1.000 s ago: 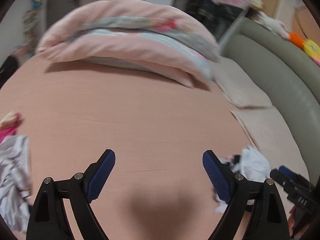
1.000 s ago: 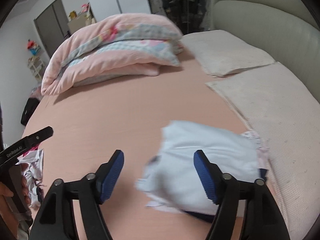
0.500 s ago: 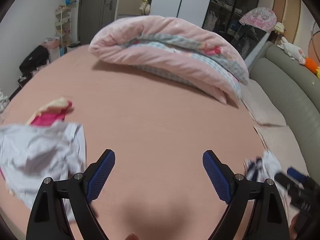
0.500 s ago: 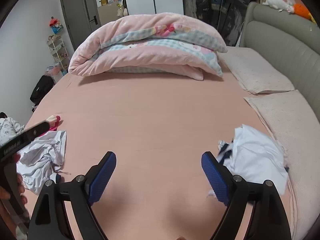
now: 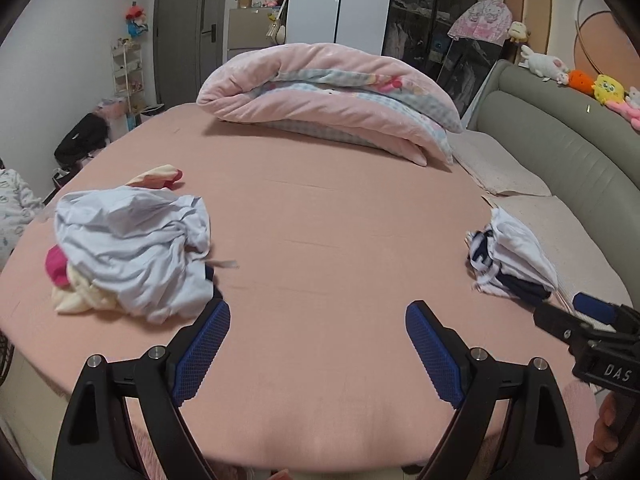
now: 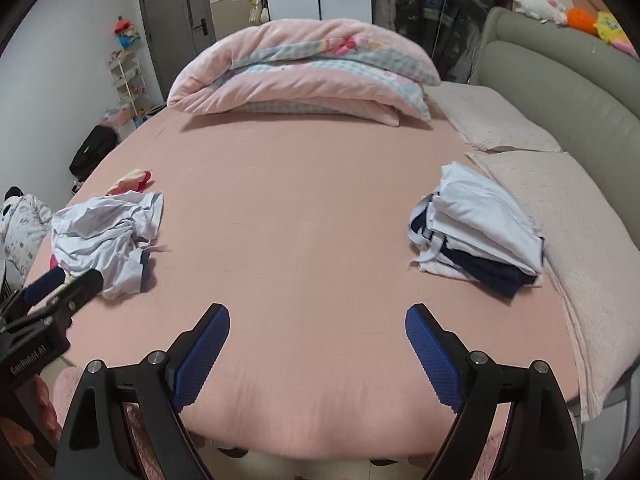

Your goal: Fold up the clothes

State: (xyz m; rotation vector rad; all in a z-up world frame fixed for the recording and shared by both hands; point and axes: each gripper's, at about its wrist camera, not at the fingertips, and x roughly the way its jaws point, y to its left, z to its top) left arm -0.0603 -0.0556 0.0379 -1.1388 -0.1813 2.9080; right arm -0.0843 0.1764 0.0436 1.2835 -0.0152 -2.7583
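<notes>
A crumpled heap of clothes (image 5: pixel 132 248), pale blue on top with cream and pink pieces under it, lies on the left of the pink bed (image 5: pixel 328 240). The same heap (image 6: pixel 108 236) shows at the left in the right wrist view. A folded stack (image 6: pixel 480 224) of white and navy garments rests on the right, beside the pillows; it also appears as the stack (image 5: pixel 512 256) in the left wrist view. My left gripper (image 5: pixel 318 344) is open over bare sheet near the front edge, just right of the heap. My right gripper (image 6: pixel 318 344) is open and empty, left of the stack.
A rolled pink duvet (image 6: pixel 304 76) lies across the far side of the bed. Two pale pillows (image 6: pixel 496 124) line the grey padded headboard (image 6: pixel 560 96) on the right. A small pink and cream garment (image 5: pixel 160 176) lies behind the heap. A wardrobe, shelves and a black bag stand beyond.
Both grippers have swung left and back from the folded stack, which the right one left on the bed. The crumpled heap has come into view on the left. The right jaws have widened.
</notes>
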